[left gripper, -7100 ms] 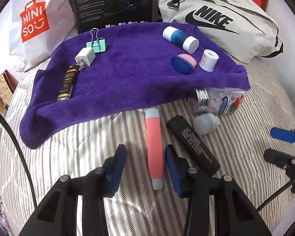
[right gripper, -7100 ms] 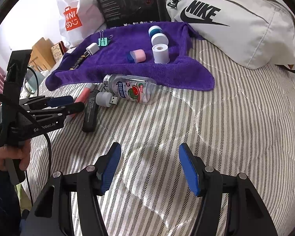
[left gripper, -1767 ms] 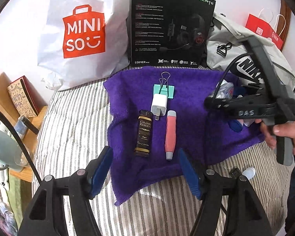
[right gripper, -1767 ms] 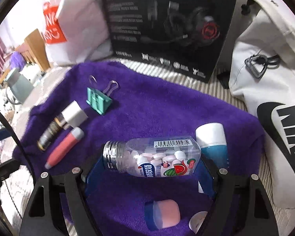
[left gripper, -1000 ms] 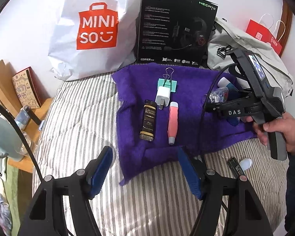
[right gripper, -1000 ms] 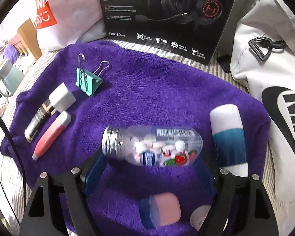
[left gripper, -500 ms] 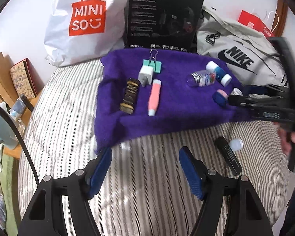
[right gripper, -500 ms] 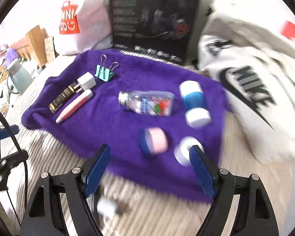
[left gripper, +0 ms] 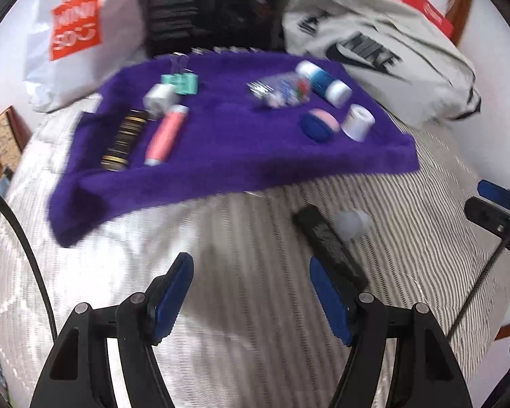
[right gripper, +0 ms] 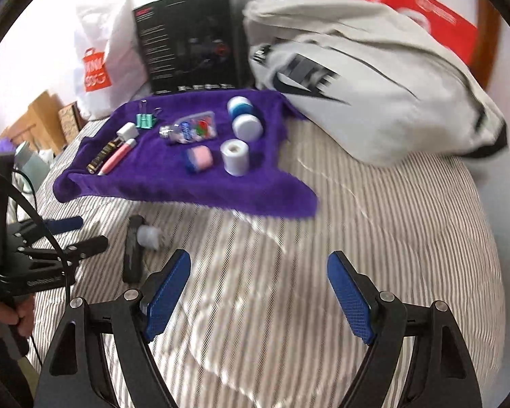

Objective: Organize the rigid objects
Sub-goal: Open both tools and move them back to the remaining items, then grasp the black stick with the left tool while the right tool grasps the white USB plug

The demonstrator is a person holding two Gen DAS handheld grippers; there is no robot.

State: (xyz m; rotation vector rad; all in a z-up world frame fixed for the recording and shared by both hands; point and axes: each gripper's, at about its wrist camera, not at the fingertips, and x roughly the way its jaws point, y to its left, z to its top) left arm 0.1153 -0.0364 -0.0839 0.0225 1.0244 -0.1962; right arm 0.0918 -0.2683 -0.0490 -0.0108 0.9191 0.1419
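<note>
A purple towel (left gripper: 227,149) (right gripper: 153,180) on the striped bed carries a teal binder clip (left gripper: 182,81), a white charger (left gripper: 158,98), a dark tube (left gripper: 124,139), a pink tube (left gripper: 165,134), a clear candy bottle (left gripper: 282,90) (right gripper: 190,131), a blue-and-white bottle (left gripper: 324,80) and two small jars. Off the towel lie a black stick (left gripper: 329,241) (right gripper: 132,251) and a pale cap (left gripper: 350,224) (right gripper: 148,236). My left gripper (left gripper: 251,292) is open and empty, its right finger beside the black stick. My right gripper (right gripper: 258,292) is open and empty over bare bedding.
A white MINISO bag (left gripper: 68,30), a black headset box (left gripper: 207,6) and a grey Nike bag (left gripper: 384,54) line the far side of the bed. Wooden furniture (right gripper: 44,112) stands off the left edge. A hand (right gripper: 3,316) holds the left gripper.
Both grippers have pulled back from the towel toward the near bedding. The candy bottle, earlier between my right fingers, now lies on the towel. My left gripper has swung toward the black stick.
</note>
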